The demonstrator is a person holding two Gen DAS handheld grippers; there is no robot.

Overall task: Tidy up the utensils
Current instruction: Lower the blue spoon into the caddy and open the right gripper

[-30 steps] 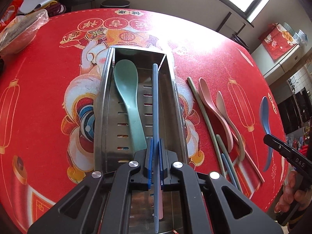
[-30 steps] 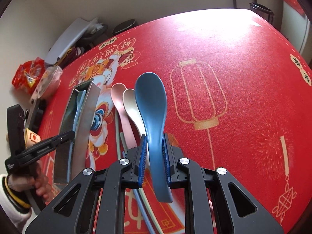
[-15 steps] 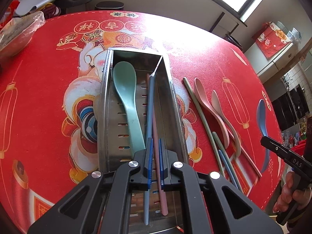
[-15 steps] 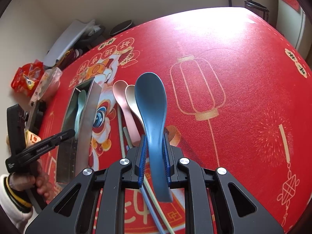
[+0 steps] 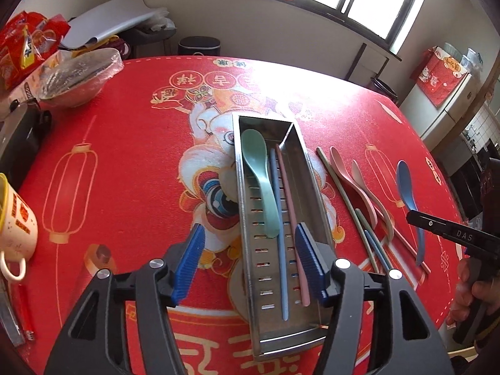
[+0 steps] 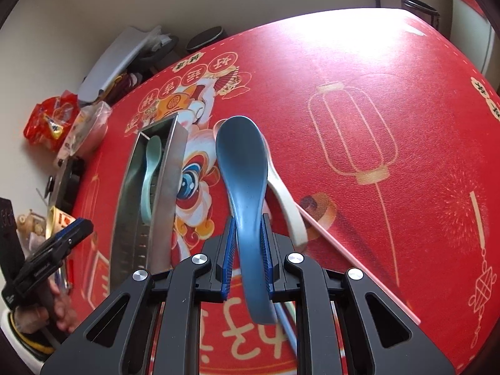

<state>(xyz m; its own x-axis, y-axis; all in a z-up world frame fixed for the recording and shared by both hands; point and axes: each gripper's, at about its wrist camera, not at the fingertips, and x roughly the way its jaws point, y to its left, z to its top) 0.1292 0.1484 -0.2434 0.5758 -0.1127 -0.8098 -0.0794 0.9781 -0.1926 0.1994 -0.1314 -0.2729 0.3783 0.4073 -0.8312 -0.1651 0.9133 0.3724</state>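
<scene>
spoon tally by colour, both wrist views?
green spoon: 1, in the tray
pink spoon: 1, beside the tray
beige spoon: 1, beside the tray
blue spoon: 1, held in the right gripper
Total: 4

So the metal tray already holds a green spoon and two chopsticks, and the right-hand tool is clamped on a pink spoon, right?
Not quite: the spoon clamped in the right gripper is the dark blue spoon, not a pink one, as the right wrist view shows. The rest stands: in the left wrist view the metal tray holds the green spoon, a blue chopstick and a pink chopstick.
</scene>
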